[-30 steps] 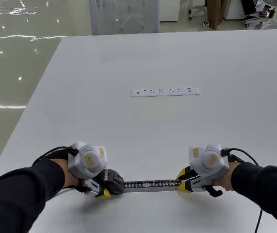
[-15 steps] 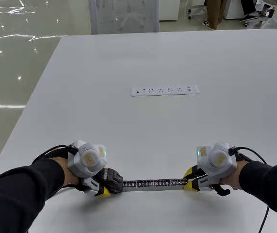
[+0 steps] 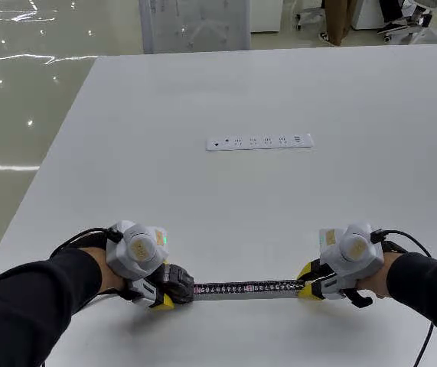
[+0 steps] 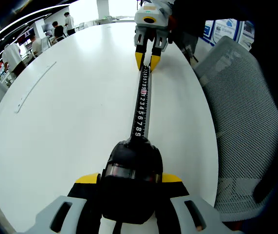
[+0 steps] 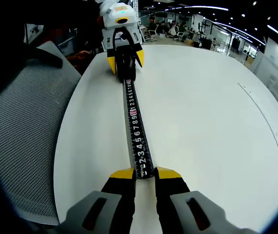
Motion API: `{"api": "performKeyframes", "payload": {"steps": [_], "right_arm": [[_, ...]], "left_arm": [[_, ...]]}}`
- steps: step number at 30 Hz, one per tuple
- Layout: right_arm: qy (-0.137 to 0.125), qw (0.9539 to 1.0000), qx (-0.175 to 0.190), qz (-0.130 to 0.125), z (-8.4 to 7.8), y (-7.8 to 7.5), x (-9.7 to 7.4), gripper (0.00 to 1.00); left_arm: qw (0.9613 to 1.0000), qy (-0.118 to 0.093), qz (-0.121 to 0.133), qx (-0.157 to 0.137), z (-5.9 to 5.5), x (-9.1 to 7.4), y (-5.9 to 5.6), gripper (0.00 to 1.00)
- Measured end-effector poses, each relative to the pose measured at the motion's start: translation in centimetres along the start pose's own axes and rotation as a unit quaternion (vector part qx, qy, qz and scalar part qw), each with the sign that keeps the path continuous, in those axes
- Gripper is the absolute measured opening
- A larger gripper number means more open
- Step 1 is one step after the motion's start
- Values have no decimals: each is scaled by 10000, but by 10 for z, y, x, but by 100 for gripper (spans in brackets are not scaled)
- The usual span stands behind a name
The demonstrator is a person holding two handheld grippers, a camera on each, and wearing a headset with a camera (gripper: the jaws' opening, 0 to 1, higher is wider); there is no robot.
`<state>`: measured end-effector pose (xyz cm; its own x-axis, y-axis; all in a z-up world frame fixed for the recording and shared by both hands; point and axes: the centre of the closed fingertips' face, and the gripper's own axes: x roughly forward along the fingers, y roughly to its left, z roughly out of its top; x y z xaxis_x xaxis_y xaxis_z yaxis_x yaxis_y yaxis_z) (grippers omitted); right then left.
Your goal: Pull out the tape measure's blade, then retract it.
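Your headset looks down the white table (image 3: 279,92) from six o'clock; the grey-and-yellow left gripper (image 3: 169,290) camera faces three, the right gripper (image 3: 308,281) camera nine, sharing the numbered black blade (image 3: 249,288) close up.

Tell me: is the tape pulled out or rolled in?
Out: the blade spans from the case in the left gripper to the right gripper.

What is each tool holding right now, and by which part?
The left tool clamps the black rounded tape measure case by its two sides; the right tool pinches the free tip of its black numbered metal blade.
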<state>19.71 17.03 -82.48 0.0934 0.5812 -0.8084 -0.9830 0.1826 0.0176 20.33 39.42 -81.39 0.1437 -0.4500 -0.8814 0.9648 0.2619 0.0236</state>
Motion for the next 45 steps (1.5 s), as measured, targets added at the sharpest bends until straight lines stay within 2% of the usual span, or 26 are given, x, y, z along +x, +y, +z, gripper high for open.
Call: {"api": "performKeyframes", "payload": {"steps": [27,45], "right_arm": [[105,9999,118,-46,-21,-5,-15,11],[109,9998,138,-52,-21,-5,-16,11]], "left_arm": [[10000,18,9,20,0,0,0,39],[10000,3,19,12,1,0,0,39]]}}
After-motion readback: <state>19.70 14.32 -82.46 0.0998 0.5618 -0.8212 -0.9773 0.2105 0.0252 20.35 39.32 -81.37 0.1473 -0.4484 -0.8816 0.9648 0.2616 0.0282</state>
